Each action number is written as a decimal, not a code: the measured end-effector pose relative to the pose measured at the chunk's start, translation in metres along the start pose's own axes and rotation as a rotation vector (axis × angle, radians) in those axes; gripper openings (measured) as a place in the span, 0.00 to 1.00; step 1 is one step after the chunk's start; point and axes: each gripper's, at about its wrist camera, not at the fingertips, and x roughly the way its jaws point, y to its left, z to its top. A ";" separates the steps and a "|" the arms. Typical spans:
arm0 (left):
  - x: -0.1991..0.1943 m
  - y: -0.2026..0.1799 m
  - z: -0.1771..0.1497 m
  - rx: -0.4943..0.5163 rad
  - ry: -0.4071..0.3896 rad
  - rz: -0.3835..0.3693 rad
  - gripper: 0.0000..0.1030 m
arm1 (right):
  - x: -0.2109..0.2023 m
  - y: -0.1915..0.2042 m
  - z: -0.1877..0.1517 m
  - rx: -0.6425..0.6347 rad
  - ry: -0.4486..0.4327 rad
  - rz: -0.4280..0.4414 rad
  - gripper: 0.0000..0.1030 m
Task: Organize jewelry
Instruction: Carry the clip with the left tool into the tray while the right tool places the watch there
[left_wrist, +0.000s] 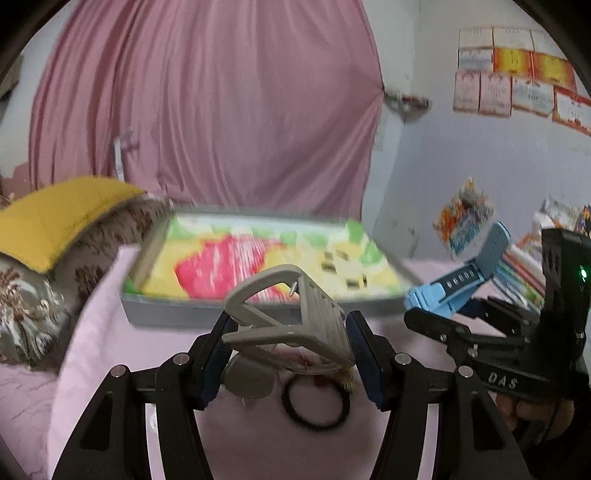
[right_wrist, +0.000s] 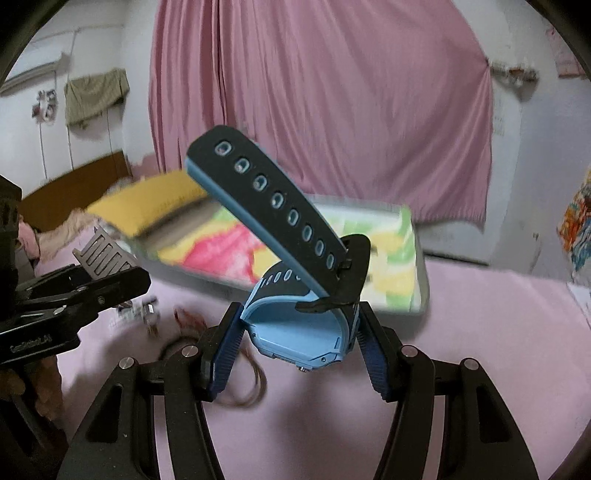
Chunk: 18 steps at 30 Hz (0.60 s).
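My left gripper (left_wrist: 290, 338) is shut on a grey watch (left_wrist: 295, 314), held above the pink bedsheet; its strap loops up between the fingers. My right gripper (right_wrist: 299, 334) is shut on a light blue watch (right_wrist: 295, 328), whose dark strap with holes (right_wrist: 273, 201) sticks up toward the left. A grey tray (left_wrist: 207, 314) with a colourful floral lining lies just beyond both grippers; it also shows in the right wrist view (right_wrist: 423, 288). The blue watch (left_wrist: 461, 280) and right gripper show at the right of the left wrist view.
A black hair tie (left_wrist: 316, 404) and small jewelry pieces (right_wrist: 147, 314) lie on the pink sheet under the grippers. A yellow pillow (left_wrist: 62, 218) lies at the left. A pink curtain (left_wrist: 221, 110) hangs behind. Books (left_wrist: 524, 269) are stacked at the right.
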 end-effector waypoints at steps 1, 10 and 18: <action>-0.002 0.001 0.005 0.005 -0.027 0.008 0.56 | 0.000 0.001 0.006 -0.002 -0.026 -0.001 0.54; 0.003 0.013 0.046 0.063 -0.232 0.091 0.56 | 0.024 0.015 0.053 -0.048 -0.230 -0.055 0.54; 0.046 0.036 0.077 0.034 -0.190 0.123 0.56 | 0.084 0.014 0.073 -0.021 -0.153 -0.057 0.54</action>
